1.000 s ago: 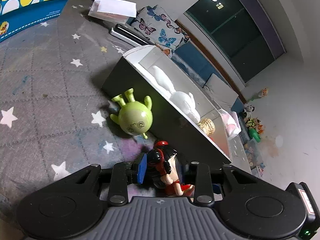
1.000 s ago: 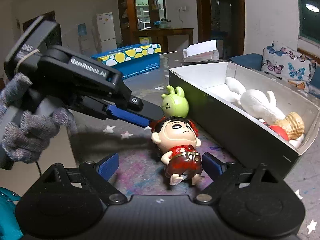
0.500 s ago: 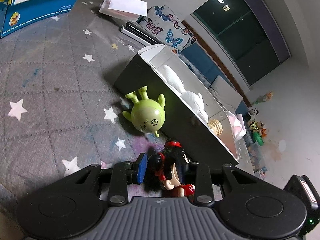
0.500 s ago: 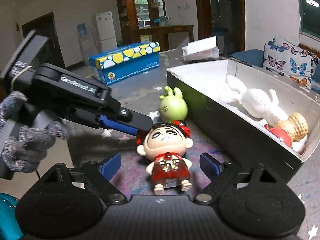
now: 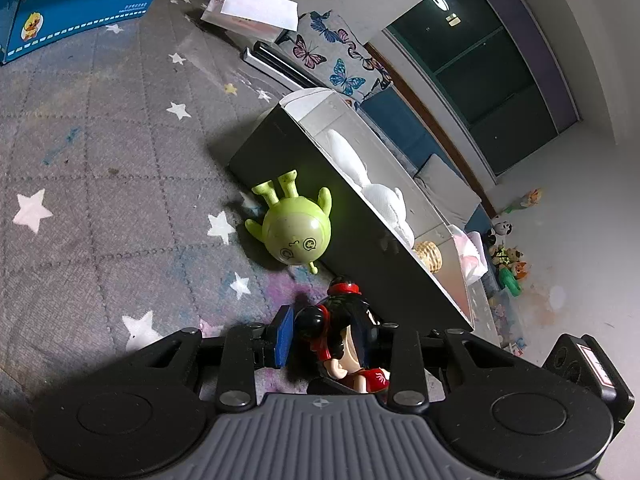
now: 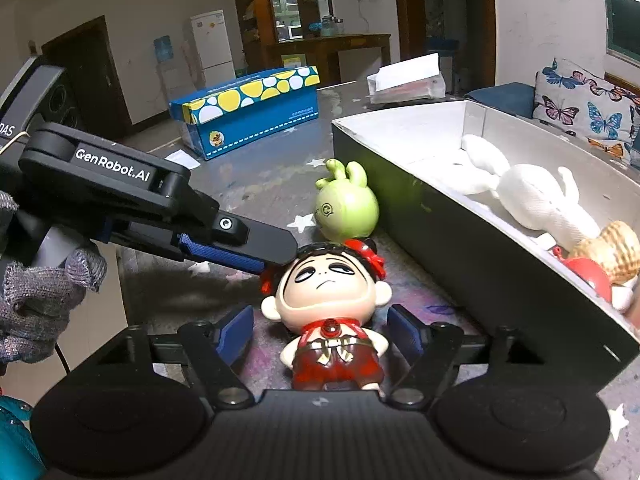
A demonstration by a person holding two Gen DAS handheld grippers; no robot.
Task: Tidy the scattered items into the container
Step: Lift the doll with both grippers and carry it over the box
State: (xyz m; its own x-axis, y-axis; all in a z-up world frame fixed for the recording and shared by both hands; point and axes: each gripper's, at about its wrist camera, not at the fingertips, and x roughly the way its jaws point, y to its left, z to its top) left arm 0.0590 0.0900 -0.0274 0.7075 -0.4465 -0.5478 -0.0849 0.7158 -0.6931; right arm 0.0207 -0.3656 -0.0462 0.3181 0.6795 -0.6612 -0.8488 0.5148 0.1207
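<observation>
Red-clad doll (image 6: 328, 312) stands beside the box (image 6: 472, 248); left tongs (image 5: 324, 340) grip its head, right tongs (image 6: 320, 336) are closing around its body, not yet touching.

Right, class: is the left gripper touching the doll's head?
Touching. The left wrist view shows the doll wedged between the fingers of the left gripper, with one blue pad pressed against its hair.

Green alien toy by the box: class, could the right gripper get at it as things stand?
Probably not directly: the doll stands between the closing right gripper jaws, with the green alien toy behind its head.
</observation>
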